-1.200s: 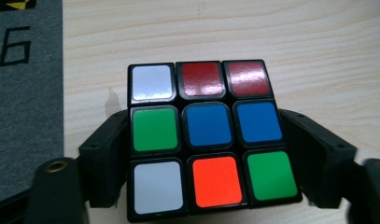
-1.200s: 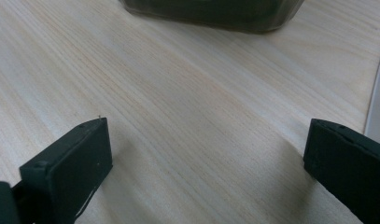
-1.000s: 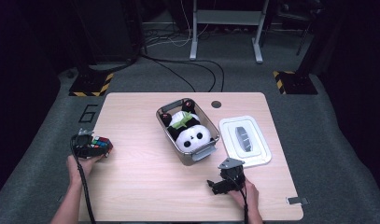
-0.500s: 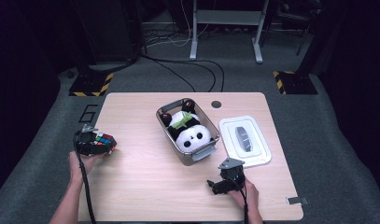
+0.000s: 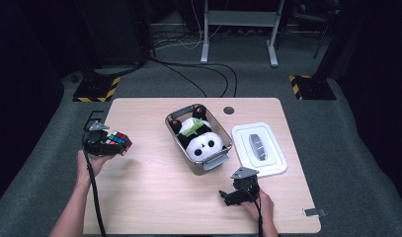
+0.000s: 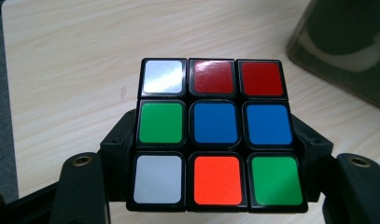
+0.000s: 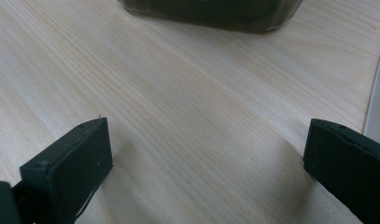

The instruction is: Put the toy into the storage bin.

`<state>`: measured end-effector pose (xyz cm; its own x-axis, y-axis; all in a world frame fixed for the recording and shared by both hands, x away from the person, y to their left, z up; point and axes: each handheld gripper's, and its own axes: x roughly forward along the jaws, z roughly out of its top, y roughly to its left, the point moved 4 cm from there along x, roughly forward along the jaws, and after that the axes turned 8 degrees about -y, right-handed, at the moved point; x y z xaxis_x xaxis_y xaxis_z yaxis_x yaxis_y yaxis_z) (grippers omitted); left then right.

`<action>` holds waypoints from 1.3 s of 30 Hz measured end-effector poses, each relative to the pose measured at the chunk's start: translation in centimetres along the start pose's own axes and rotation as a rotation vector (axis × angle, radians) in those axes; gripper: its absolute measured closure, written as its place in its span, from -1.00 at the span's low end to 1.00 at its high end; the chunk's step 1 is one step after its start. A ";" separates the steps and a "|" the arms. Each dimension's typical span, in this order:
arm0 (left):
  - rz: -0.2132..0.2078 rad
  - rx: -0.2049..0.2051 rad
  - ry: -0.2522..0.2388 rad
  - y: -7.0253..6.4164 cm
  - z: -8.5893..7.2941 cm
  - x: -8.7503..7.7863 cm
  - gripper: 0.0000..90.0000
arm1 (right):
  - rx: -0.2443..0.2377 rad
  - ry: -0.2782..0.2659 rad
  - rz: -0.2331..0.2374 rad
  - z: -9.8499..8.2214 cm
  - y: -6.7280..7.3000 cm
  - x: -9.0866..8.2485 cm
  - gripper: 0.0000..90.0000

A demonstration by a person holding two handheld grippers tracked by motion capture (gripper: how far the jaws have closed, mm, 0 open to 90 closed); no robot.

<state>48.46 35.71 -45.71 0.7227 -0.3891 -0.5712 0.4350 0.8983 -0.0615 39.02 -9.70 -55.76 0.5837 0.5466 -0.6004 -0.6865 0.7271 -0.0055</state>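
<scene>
A puzzle cube (image 6: 215, 133) is clamped between the jaws of the left tongs (image 5: 107, 144) and is held clear of the bench (image 5: 154, 197), above its left edge. To the right of these tongs a grey bin (image 5: 220, 160) is seen, with a panda toy (image 5: 203, 142) lying inside. The right tongs (image 7: 204, 158) are spread wide with nothing between the jaws; they are kept low over the bench, just short of the bin, with a white lid (image 5: 260, 148) close beside.
</scene>
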 end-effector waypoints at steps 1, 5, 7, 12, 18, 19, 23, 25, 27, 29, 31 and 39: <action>0.002 0.004 -0.003 -0.2 0.2 0.0 -0.24 | 0.000 0.000 0.000 0.0 0.0 0.0 -0.99; -0.025 0.016 -0.015 -1.0 1.5 0.0 -0.24 | -0.004 0.000 0.000 0.0 0.0 0.0 -0.99; -0.034 0.025 -0.024 -1.3 2.1 0.1 -0.24 | -0.003 0.000 0.000 0.0 0.0 0.0 -0.99; -0.051 0.054 -0.032 -2.2 3.5 0.1 -0.24 | -0.003 0.000 0.000 0.0 0.0 0.0 -0.99; -0.065 0.096 -0.037 -3.1 5.1 0.0 -0.24 | -0.003 0.000 0.000 0.0 0.0 0.0 -0.99; -0.067 0.101 -0.040 -3.3 5.4 0.0 -0.24 | -0.003 0.000 0.000 0.0 0.0 0.0 -0.99; -0.076 0.121 -0.044 -3.8 6.5 0.0 -0.24 | 0.004 -0.002 -0.003 0.0 0.0 0.0 -0.99; -0.082 0.123 -0.048 -4.1 7.0 0.1 -0.24 | 0.000 -0.001 -0.001 0.0 0.0 0.0 -0.99; -0.083 0.138 -0.051 -4.4 7.7 0.1 -0.24 | -0.003 0.000 0.000 0.0 0.0 0.0 -0.99; -0.089 0.149 -0.060 -4.9 8.3 0.2 -0.24 | 0.006 -0.002 -0.003 0.0 0.0 0.0 -0.99; -0.095 0.162 -0.067 -5.3 9.1 0.3 -0.24 | 0.006 -0.003 -0.004 0.0 0.0 0.0 -0.99; -0.122 0.213 -0.069 -7.0 11.6 1.3 -0.24 | -0.003 0.000 0.000 0.0 0.0 0.0 -0.99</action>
<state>52.54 26.54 -36.54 0.6901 -0.5115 -0.5121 0.6190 0.7837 0.0514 39.02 -9.75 -55.77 0.5838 0.5466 -0.6003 -0.6877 0.7259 -0.0078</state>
